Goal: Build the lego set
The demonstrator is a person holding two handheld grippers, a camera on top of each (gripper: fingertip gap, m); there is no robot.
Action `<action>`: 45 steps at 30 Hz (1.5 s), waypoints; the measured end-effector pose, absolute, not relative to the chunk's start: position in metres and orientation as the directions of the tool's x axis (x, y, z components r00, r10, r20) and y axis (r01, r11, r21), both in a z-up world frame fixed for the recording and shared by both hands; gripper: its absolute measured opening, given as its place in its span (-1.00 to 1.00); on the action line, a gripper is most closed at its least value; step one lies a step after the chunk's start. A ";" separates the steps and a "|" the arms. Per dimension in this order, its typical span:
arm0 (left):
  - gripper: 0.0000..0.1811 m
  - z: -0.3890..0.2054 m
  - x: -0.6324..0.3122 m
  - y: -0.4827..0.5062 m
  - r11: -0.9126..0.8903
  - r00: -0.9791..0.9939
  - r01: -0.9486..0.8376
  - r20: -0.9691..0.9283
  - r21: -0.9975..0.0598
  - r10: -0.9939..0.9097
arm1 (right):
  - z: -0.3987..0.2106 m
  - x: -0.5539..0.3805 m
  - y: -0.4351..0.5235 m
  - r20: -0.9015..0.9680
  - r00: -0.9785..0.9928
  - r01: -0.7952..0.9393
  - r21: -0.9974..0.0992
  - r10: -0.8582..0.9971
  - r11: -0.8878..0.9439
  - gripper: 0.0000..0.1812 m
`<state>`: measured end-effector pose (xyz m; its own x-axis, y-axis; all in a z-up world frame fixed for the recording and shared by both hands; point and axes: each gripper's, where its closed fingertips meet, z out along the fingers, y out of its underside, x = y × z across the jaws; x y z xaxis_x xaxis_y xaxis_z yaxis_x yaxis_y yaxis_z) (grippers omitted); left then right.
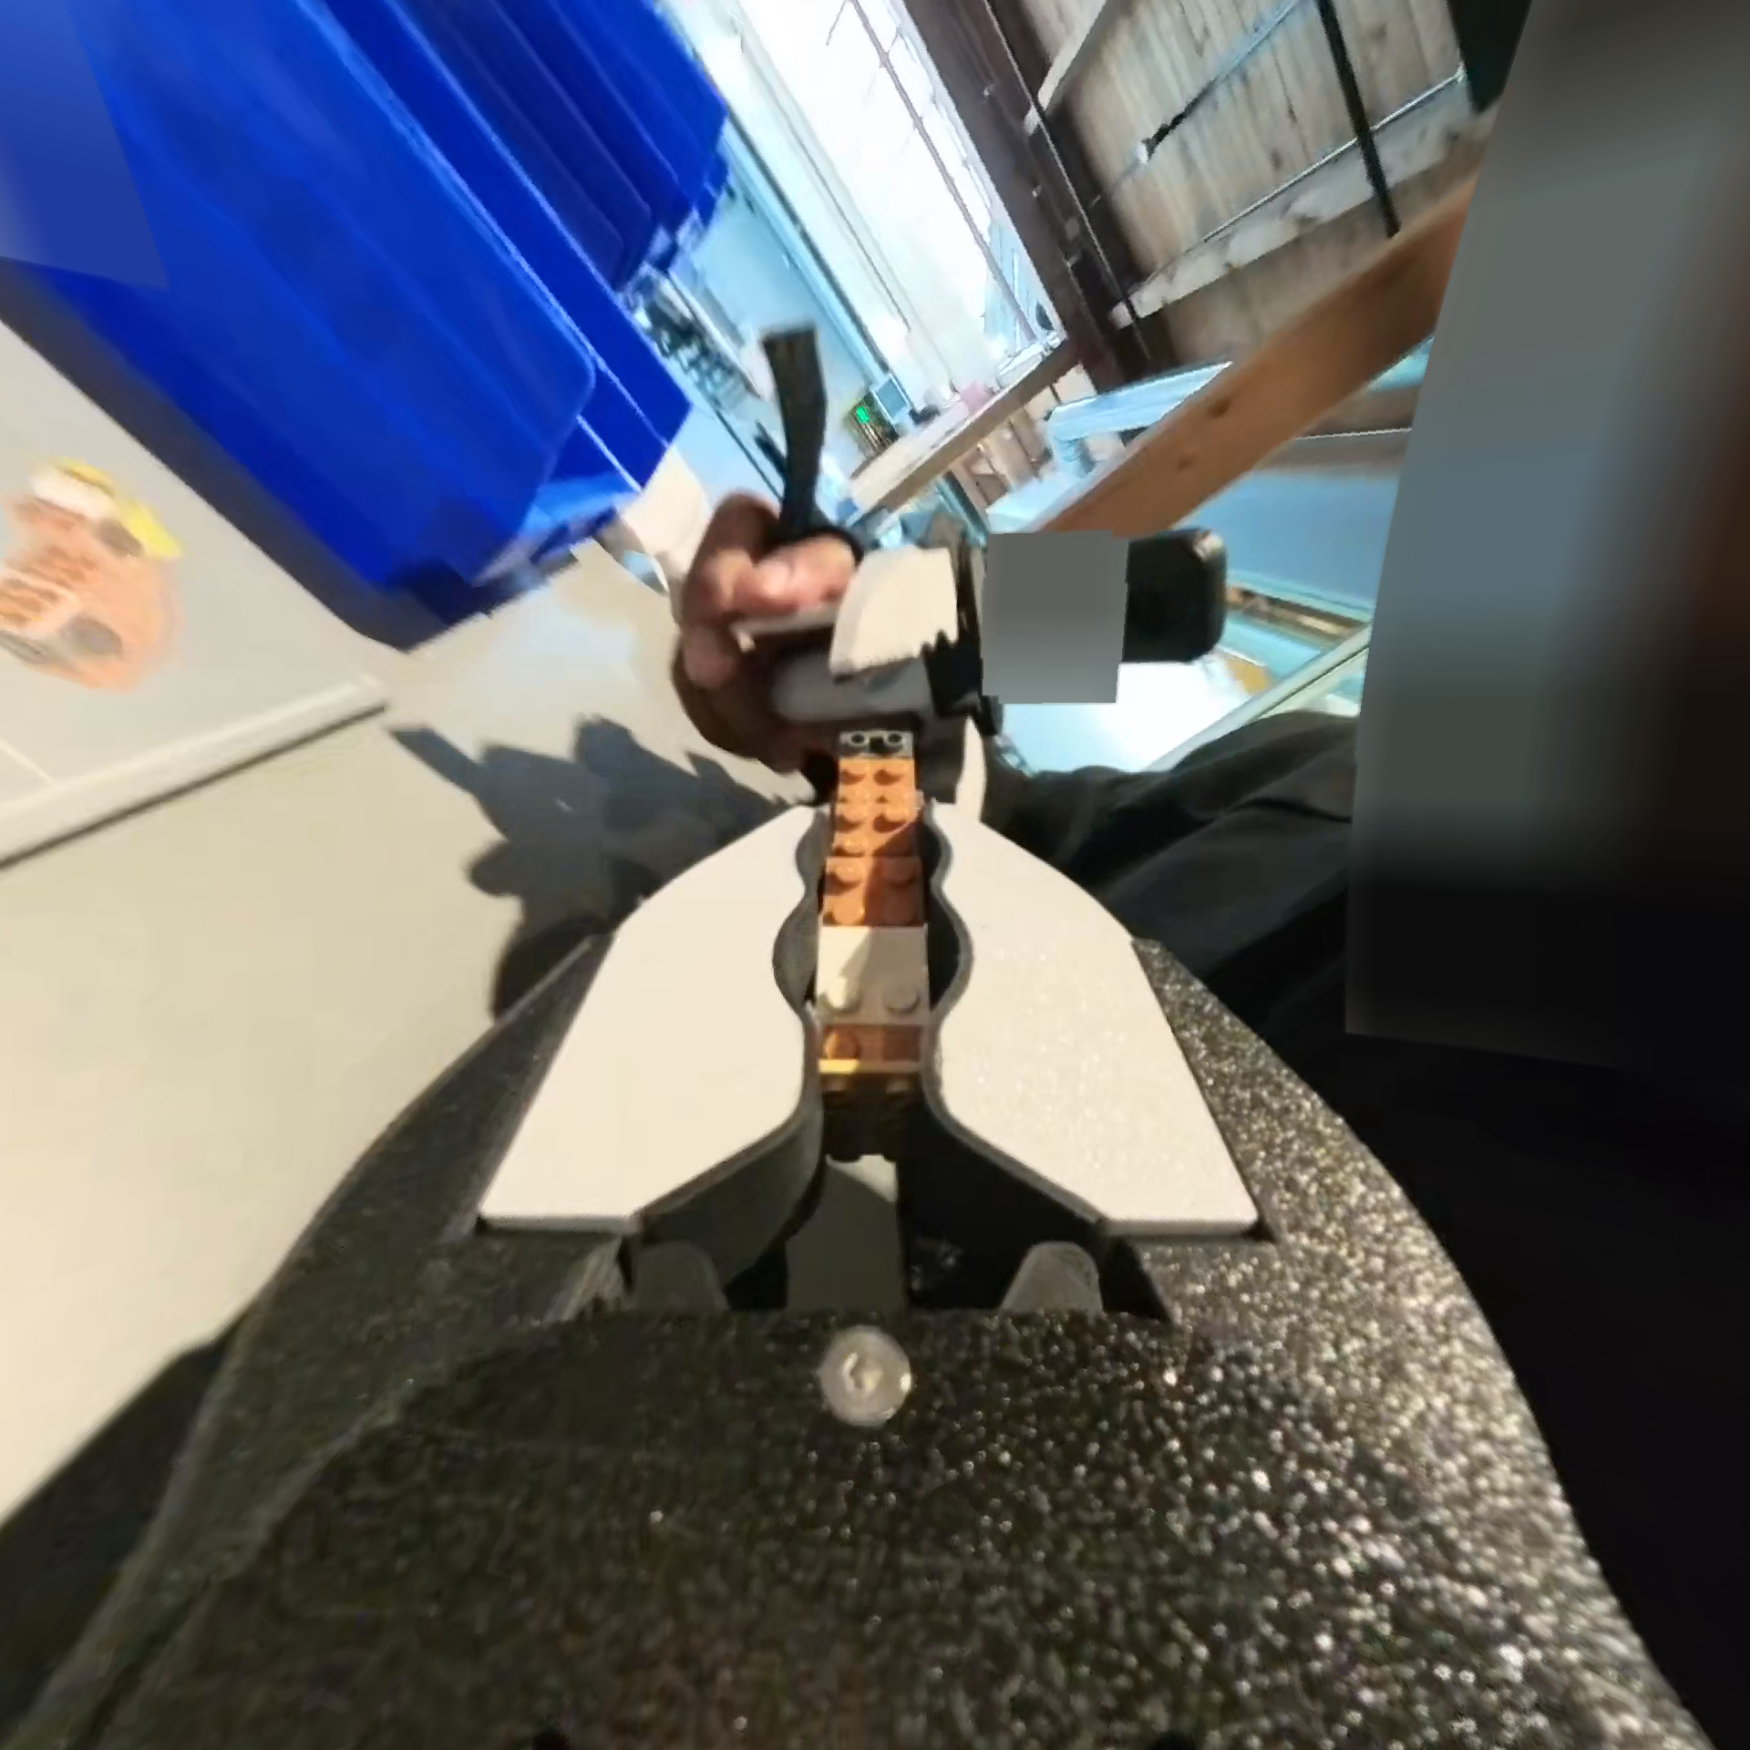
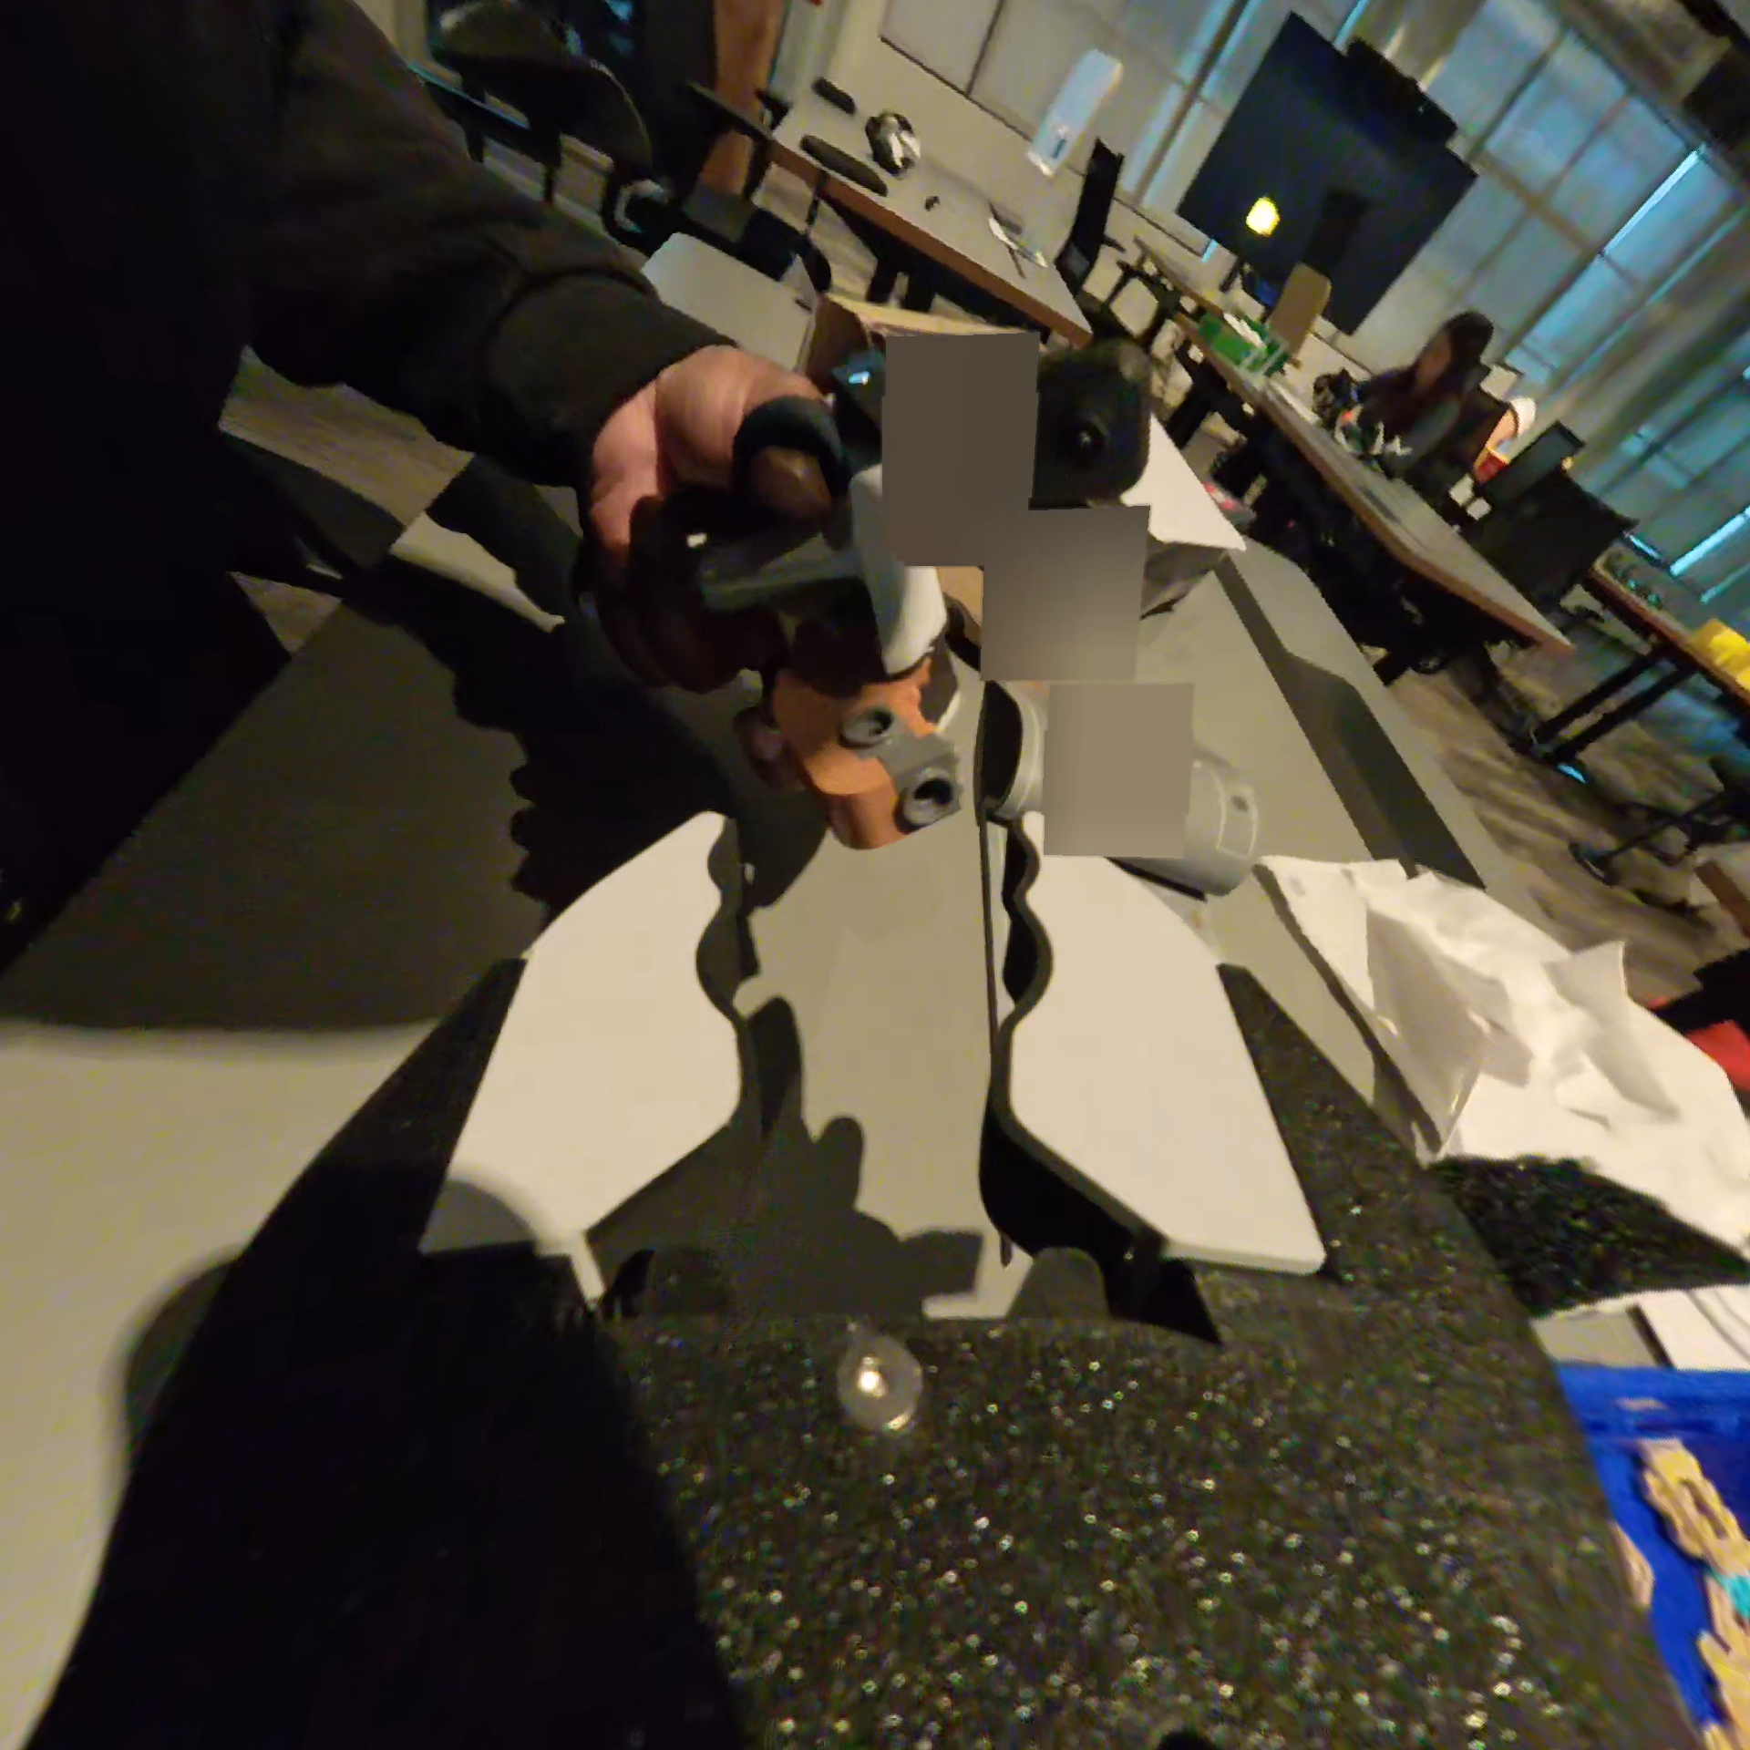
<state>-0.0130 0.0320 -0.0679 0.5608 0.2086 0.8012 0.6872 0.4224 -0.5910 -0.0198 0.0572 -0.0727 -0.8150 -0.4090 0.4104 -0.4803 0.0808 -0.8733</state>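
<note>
Between the pale grey, wavy-edged fingers of the left gripper (image 1: 871, 909), a narrow lego assembly (image 1: 873, 933) is pinched lengthwise: studded orange-brown plates, a smooth white section with two studs, and a small grey piece at its far tip. Its near end sinks into shadow between the finger roots. The gripper body is black, grainy and speckled, with a clear screw head at its middle.

Seen from the right wrist view, the same assembly (image 2: 857, 758) shows end-on as a rounded orange block carrying grey connector pieces with round holes, held up above the table. The right gripper (image 2: 876, 852) has its jaws spread wide with nothing between them, its tips just below the assembly. A thin dark line runs along its right finger; what it is cannot be told.

Each device is held by a hand (image 1: 748, 616) in a dark sleeve. Flat rectangular patches cover parts of both devices.

Below lies a matte grey table (image 1: 237, 947) crossed by hard shadows. Stacked glossy blue bins (image 1: 379, 331), motion-blurred, stand on it, beside a blurred orange and yellow sheet (image 1: 85, 578). Crumpled white paper (image 2: 1477, 1023) lies at the right. Beyond are long desks, a dark screen (image 2: 1326, 180) and tall windows.
</note>
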 end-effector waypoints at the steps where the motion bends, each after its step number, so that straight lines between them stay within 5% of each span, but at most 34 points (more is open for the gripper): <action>1: -0.81 -0.069 -0.013 0.034 0.419 0.552 0.699 0.809 -0.580 0.199 | -0.071 -0.020 0.057 0.412 -0.805 -0.480 -0.875 -0.426 0.060 -0.41; 14: -0.81 -0.080 -0.020 0.054 0.418 0.400 0.820 0.914 -0.390 0.069 | -0.078 -0.020 0.070 0.485 -0.715 -0.523 -0.849 -0.504 -0.075 -0.57; 45: -0.81 -0.085 -0.019 0.064 0.438 0.346 0.840 0.938 -0.319 0.019 | -0.084 -0.015 0.078 0.414 -0.715 -0.461 -0.885 -0.563 -0.065 -0.68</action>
<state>-0.0188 0.0643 -0.0853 0.3465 0.0188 0.9379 0.8405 0.4378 -0.3193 -0.0155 0.0781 -0.0840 -0.7152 -0.5633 0.4136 -0.4606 -0.0651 -0.8852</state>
